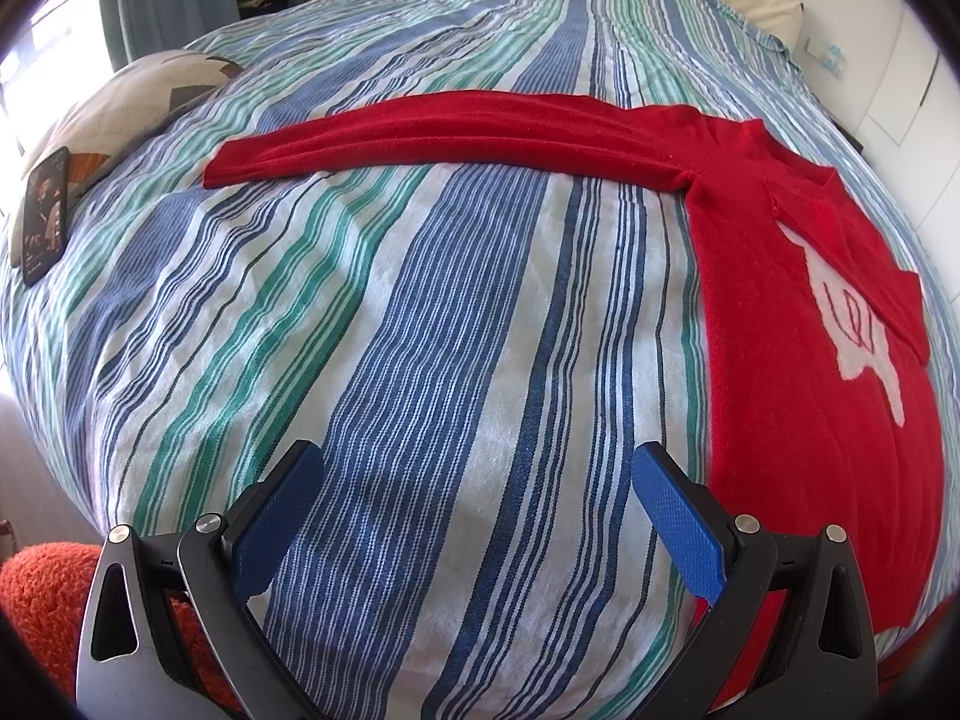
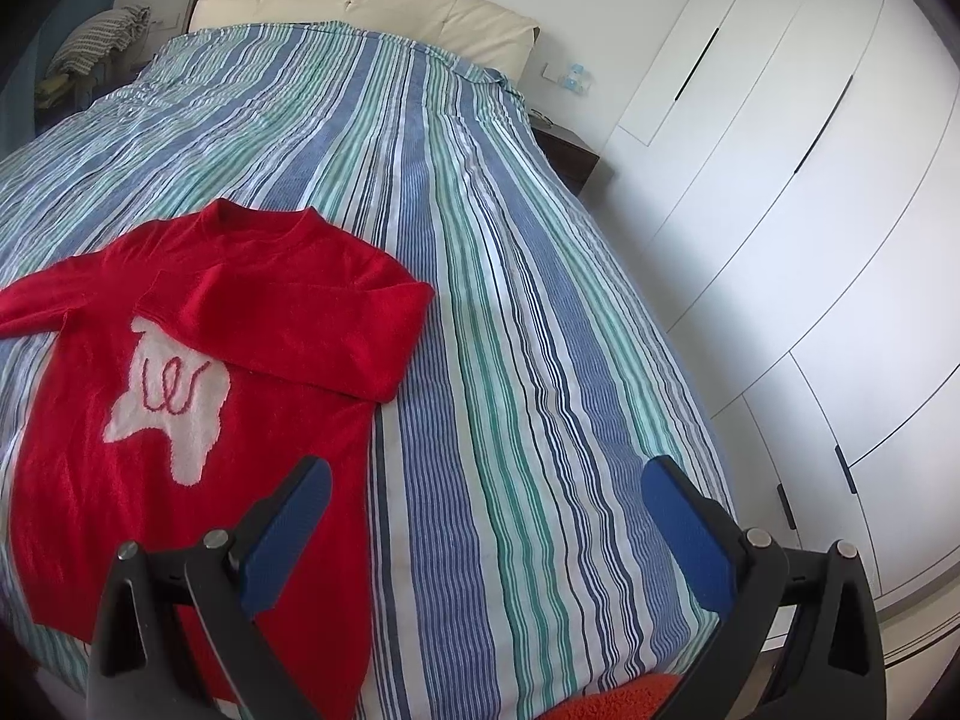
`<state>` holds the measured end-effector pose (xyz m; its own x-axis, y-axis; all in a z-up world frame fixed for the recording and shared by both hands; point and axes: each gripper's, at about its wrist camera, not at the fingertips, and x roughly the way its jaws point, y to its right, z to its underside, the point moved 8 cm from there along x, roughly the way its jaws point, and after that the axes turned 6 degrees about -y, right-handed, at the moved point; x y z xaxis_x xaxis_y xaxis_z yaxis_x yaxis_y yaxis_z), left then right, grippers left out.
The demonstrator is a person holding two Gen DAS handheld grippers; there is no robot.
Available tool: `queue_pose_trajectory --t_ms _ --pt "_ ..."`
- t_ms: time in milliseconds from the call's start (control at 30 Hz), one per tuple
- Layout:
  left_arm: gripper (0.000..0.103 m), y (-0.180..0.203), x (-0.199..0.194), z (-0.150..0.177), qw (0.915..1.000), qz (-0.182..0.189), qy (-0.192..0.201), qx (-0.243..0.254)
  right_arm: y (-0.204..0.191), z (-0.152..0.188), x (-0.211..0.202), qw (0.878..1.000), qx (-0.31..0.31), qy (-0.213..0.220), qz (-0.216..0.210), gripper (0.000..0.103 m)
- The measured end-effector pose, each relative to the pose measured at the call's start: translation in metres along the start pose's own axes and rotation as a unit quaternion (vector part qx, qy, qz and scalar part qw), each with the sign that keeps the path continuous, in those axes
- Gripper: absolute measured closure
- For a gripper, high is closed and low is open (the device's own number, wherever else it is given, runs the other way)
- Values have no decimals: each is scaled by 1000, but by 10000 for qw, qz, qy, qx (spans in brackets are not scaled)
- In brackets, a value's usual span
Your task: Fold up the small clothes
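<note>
A small red sweater with a white patch on its chest lies flat on the striped bedspread. Its right sleeve is folded across the chest. Its left sleeve lies stretched out straight to the left in the left wrist view, where the body is at the right. My left gripper is open and empty above bare bedspread, left of the sweater. My right gripper is open and empty, its left finger over the sweater's lower right side.
A phone lies by a patterned pillow at the bed's left edge. White wardrobe doors stand close along the right side. A cream headboard and a nightstand are at the far end. An orange fluffy rug lies below.
</note>
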<state>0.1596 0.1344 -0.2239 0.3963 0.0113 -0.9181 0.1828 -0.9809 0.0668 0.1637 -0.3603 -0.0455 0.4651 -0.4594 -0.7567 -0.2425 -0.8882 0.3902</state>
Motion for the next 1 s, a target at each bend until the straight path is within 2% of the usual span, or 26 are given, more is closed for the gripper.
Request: queue_pose_trajectory --t_ms 867,933,1000 --pt "0 3 8 2 9999 -73 -111 97 -1 6 17 9998 65 -187 -27 1" --pt "0 6 8 1 9999 29 -126 99 -4 8 23 9996 101 -239 -145 1" --pt "0 8 4 -3 9994 334 -136 13 -12 14 29 9984 158 -303 -454 1"
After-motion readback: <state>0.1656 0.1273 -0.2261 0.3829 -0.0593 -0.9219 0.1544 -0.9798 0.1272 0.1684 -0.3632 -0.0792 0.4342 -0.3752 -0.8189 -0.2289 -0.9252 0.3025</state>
